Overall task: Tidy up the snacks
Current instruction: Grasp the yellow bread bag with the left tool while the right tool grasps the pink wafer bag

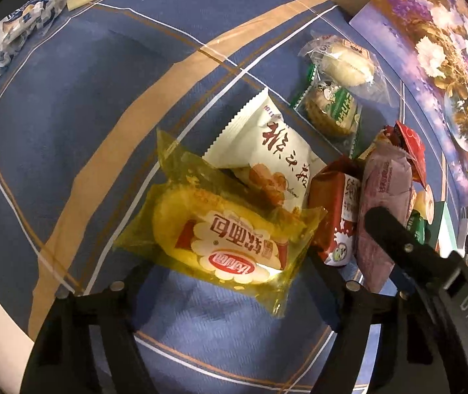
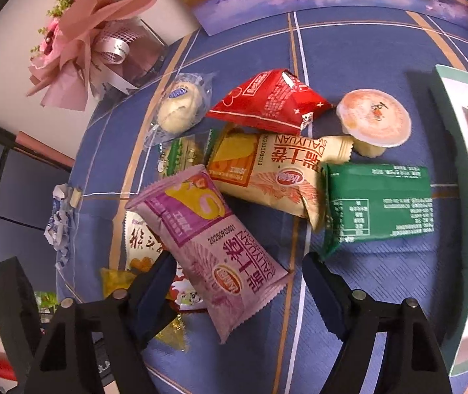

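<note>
Left wrist view: left gripper (image 1: pixel 230 262) angled steeply down at the blue plaid surface (image 1: pixel 102 105); jaws part-open astride the yellow bread packet (image 1: pixel 224 239), contact unclear.

Right wrist view: right gripper (image 2: pixel 238 272) tilted downward; jaws part-open flanking the purple roll packet (image 2: pixel 214 243), which lies beside the orange roll packet (image 2: pixel 266 174); grip cannot be confirmed.

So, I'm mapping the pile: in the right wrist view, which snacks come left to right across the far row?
Clear-wrapped bun → red packet → jelly cup.
</note>
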{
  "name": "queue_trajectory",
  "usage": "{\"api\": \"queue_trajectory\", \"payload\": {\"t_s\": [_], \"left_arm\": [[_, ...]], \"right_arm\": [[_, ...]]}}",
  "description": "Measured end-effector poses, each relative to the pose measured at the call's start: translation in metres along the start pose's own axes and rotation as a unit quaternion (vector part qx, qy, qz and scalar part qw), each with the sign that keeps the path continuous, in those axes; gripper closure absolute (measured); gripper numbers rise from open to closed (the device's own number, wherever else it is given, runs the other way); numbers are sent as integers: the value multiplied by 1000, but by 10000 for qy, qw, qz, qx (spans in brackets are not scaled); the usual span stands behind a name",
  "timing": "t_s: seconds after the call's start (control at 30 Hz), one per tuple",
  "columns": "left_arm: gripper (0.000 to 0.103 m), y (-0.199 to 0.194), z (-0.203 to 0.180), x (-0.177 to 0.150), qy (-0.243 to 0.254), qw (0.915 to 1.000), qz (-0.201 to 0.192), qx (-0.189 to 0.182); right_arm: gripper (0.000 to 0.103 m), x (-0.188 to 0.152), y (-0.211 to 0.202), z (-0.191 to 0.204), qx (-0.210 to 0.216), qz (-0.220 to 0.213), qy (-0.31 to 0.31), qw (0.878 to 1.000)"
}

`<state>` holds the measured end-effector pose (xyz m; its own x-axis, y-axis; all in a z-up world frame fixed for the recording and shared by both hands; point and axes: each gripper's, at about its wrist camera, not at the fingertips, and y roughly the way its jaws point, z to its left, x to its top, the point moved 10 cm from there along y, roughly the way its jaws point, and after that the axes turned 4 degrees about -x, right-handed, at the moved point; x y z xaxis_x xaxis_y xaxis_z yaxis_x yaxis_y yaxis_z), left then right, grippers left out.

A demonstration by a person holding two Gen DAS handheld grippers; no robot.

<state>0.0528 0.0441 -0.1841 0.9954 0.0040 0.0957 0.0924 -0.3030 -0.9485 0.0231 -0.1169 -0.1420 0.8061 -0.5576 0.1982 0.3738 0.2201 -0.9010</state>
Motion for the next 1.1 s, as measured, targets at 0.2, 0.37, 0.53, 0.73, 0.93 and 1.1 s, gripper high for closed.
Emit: {"api": "queue_trajectory", "payload": {"t_s": [0.2, 0.37, 0.53, 0.73, 0.93, 1.1], "left_arm": [[24, 0, 3, 9, -73, 9999, -93, -70], [24, -1, 7, 14, -186, 9996, -127, -141], [23, -12, 13, 18, -361, 9984, -291, -327], [23, -25, 21, 26, -671, 9950, -518, -521], [23, -17, 31, 32, -846, 9946, -454, -385], [49, -10, 34, 32, -912, 9942, -345, -459]], "right_arm": [[22, 0, 10, 3, -72, 33, -78, 9999], [26, 3, 10, 5, 8, -1, -40, 10000], [38, 6, 10, 1, 105, -20, 96, 9999], [44, 6, 8, -3, 70, -27, 93, 9999], [48, 5, 8, -4, -8, -13, 51, 10000], [48, 1, 4, -9, -54, -3, 18, 10000]]}}
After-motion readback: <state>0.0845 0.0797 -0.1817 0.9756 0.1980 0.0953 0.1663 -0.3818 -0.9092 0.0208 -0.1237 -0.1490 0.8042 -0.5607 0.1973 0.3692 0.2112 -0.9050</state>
